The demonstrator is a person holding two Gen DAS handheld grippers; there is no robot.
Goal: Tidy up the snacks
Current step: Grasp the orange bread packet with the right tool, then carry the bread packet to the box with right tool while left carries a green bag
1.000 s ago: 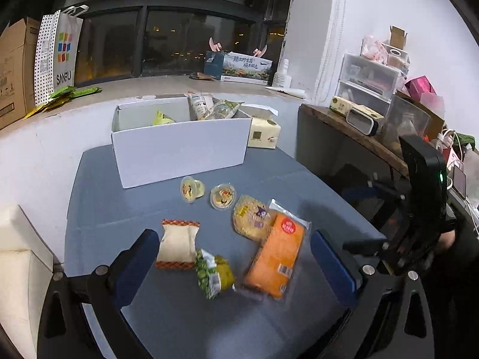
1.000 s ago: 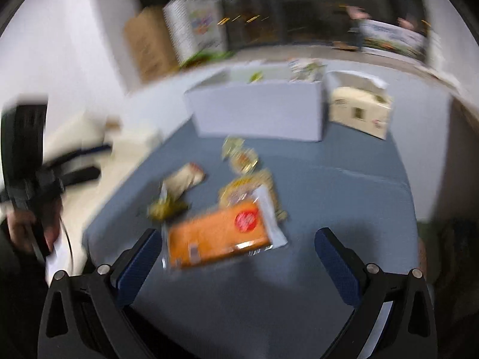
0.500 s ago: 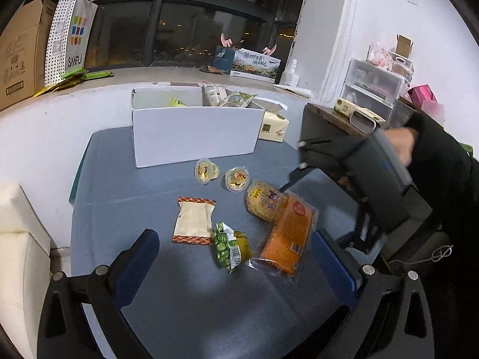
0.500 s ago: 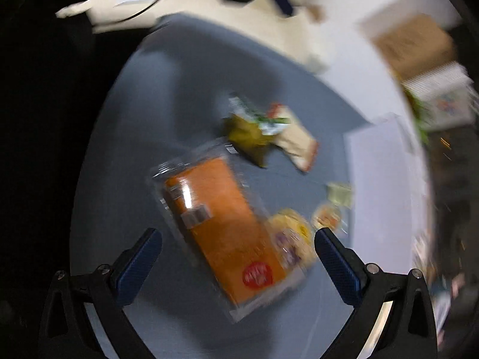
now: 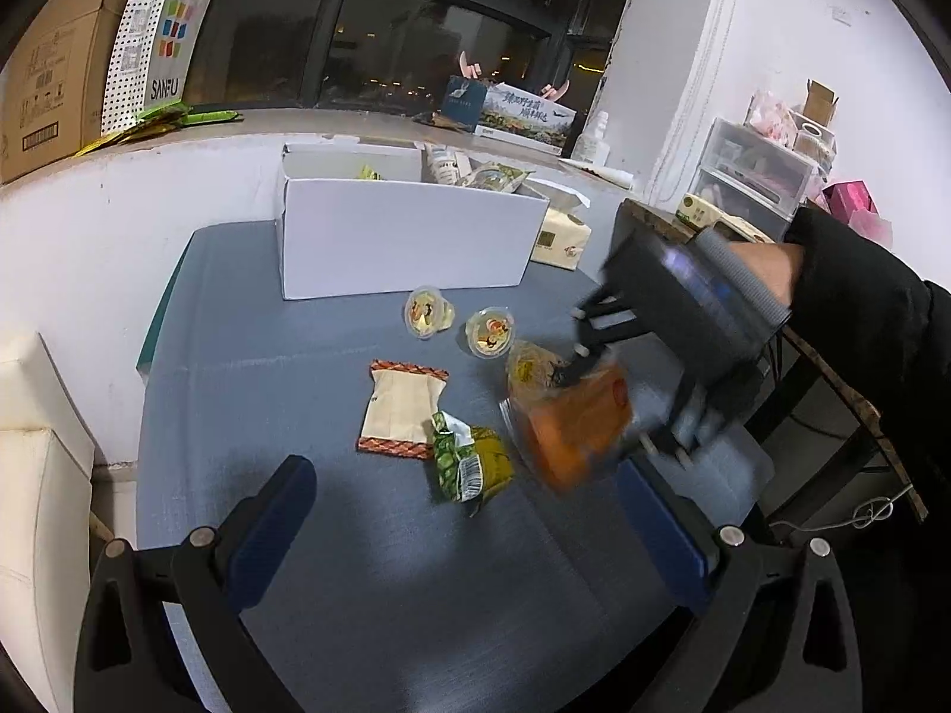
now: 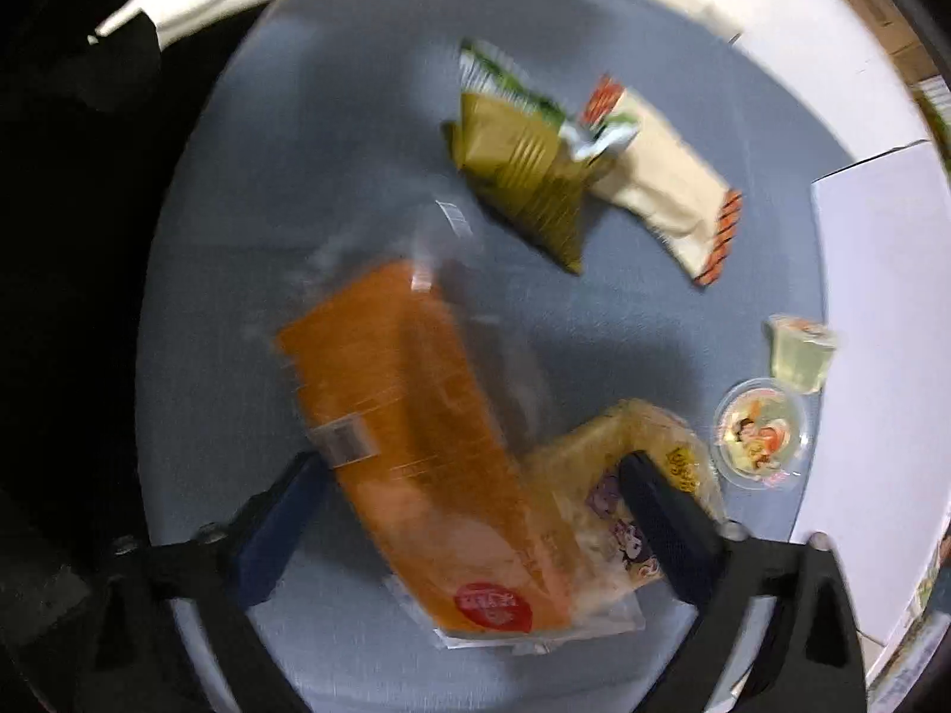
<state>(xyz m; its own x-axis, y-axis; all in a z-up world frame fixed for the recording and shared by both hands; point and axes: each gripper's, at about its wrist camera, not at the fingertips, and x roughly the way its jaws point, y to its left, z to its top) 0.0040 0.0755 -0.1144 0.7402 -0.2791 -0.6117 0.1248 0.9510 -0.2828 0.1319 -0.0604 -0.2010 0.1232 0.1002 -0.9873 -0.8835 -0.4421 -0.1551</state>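
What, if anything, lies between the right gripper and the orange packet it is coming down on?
Nothing visible. The right gripper points down with its closing fingers astride the orange packet. One finger sits over the neighbouring yellow snack bag, which may get caught in the grasp.

A dark night window (image 5: 368,53) tops a white ledge wall (image 5: 119,202) beside clear plastic drawers (image 5: 752,178) on a wooden sideboard (image 5: 832,368).

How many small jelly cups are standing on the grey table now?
2. One jelly cup sits just in front of the white box; the second jelly cup is beside it, next to the yellow round snack. The box may hide more.
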